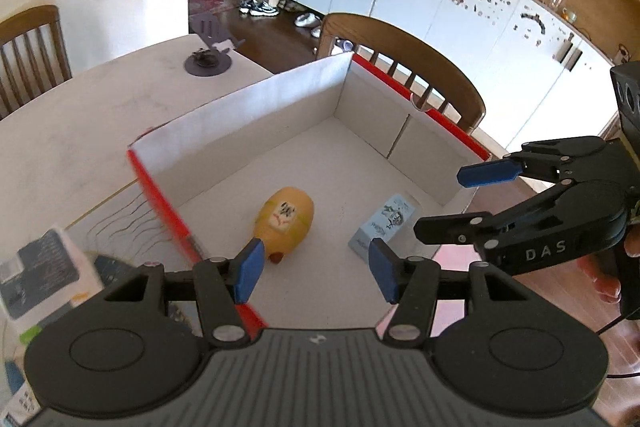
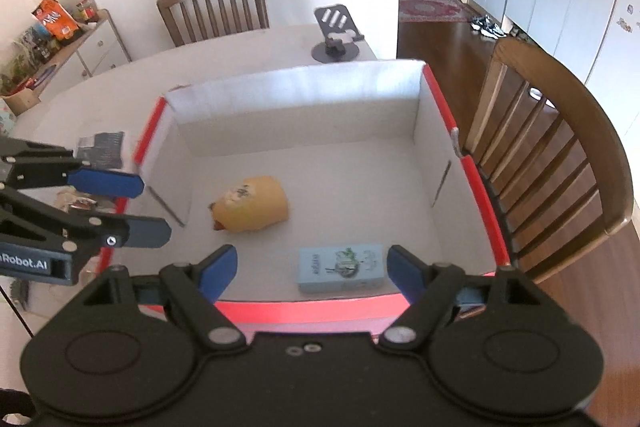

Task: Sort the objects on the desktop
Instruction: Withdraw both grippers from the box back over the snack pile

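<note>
Two things already lie in the box [image 2: 304,83]: a yellow toy [image 2: 252,205] and a blue carton [image 2: 341,268], both on its white floor and well apart from each other. Both grippers hover above the near rim with nothing between their pads. The left gripper [image 1: 316,273] has its jaws parted to a middling gap and is empty; the right gripper [image 2: 310,273] stands wider and is empty too. By my reading the sorting now turns to what remains outside the box, and that lies at about 9 o'clock from it, on the table [image 1: 80,115]. In the left wrist view a dark-labelled packet [image 1: 44,271] sits at 9 o'clock from the left gripper, just outside the red edge; it is blurred, so I cannot tell its long axis. In the right wrist view more clutter [image 2: 100,147] shows beyond the left gripper, at about 10 o'clock, on the same side. The left hand is plainly the nearer one to all of it; the right would have to cross over the box to get there. The toy's long axis runs roughly from 7 to 1 o'clock in the left view, the carton's from 7 to 2, though neither seems to need moving.
</note>
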### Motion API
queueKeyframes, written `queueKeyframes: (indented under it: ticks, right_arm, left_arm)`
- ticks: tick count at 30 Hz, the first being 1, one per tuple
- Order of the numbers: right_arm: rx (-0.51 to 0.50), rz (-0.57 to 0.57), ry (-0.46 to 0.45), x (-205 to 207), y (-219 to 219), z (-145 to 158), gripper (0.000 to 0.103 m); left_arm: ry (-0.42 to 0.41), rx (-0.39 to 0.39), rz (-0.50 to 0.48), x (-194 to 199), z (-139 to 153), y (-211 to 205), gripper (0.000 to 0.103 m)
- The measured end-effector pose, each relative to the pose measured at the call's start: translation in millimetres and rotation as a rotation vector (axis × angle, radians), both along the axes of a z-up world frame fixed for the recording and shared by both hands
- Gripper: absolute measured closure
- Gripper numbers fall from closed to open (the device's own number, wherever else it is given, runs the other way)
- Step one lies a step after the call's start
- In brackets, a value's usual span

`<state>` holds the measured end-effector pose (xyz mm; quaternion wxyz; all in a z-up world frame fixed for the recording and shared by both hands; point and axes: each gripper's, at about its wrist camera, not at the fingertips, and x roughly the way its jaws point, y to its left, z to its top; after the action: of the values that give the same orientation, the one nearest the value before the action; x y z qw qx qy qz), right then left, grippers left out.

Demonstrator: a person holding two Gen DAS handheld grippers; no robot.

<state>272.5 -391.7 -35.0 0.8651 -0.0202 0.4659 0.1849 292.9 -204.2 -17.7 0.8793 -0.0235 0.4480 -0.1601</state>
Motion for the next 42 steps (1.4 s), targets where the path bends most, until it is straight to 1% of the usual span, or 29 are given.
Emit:
queueKeyframes:
  ticks: [6,13,17,21,35,42]
  right_arm:
    - [0.020,0.010,-0.027,-19,19,15,0.021]
    - [0.044,0.016,-0.050,-42,47,29,0.021]
    - [0.050,0.009,-0.060,-53,64,33,0.021]
    - [0.055,0.006,-0.063,-65,83,33,0.021]
    - [0.055,0.045,-0.074,-99,153,32,0.021]
    - [0.019,0.071,-0.087,-112,181,25,0.021]
  left_arm:
    - [-0.035,-0.025,0.021,-27,11,21,0.047]
    - [-0.075,-0.058,0.054,-62,20,55,0.047]
    - [-0.089,-0.055,0.068,-80,23,73,0.047]
    - [-0.108,-0.035,0.090,-101,22,93,0.047]
    - [-0.102,-0.014,0.189,-173,15,174,0.047]
    - [-0.087,-0.002,0.232,-200,6,205,0.047]
